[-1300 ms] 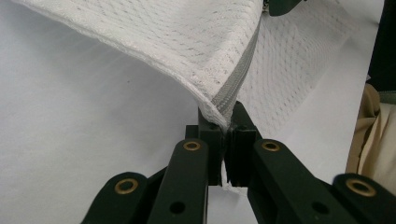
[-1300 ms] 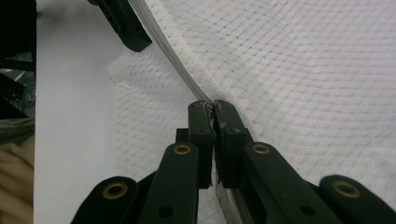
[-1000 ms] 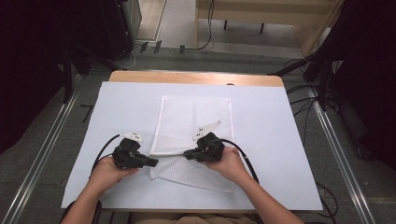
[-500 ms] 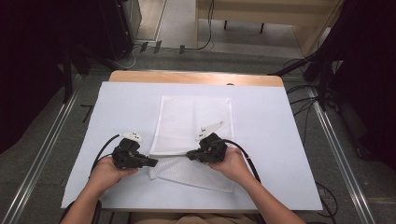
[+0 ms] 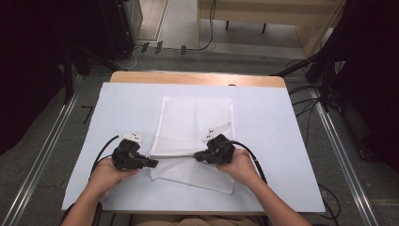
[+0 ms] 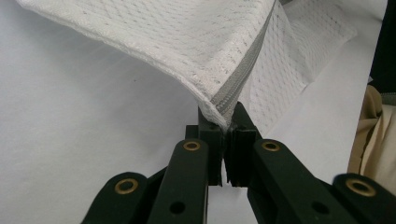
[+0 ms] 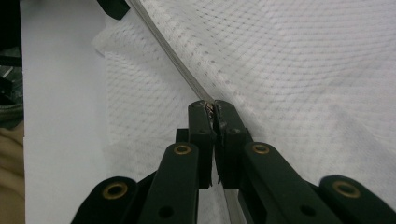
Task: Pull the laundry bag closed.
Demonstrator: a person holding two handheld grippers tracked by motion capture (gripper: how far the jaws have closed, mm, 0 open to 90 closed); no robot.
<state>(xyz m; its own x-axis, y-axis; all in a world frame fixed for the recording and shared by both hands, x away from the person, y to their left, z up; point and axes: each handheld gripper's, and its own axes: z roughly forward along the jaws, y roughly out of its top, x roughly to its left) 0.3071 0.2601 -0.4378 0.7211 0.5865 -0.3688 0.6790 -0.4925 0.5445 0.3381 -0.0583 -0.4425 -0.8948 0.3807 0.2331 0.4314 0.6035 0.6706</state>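
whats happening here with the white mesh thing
A person at a table holds a hand-held gripper in each hand and works on a white mesh bag lying on a white sheet. The left hand-held gripper is shut on the bag's corner at the end of its grey zipper. The right hand-held gripper is shut on the zipper line farther along, possibly on the pull. The zipper edge is stretched between them, lifted a little off the sheet.

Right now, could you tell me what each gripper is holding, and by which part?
Both hold the white mesh bag by its zipper edge: the left gripper at the corner end, the right gripper farther along the zipper.
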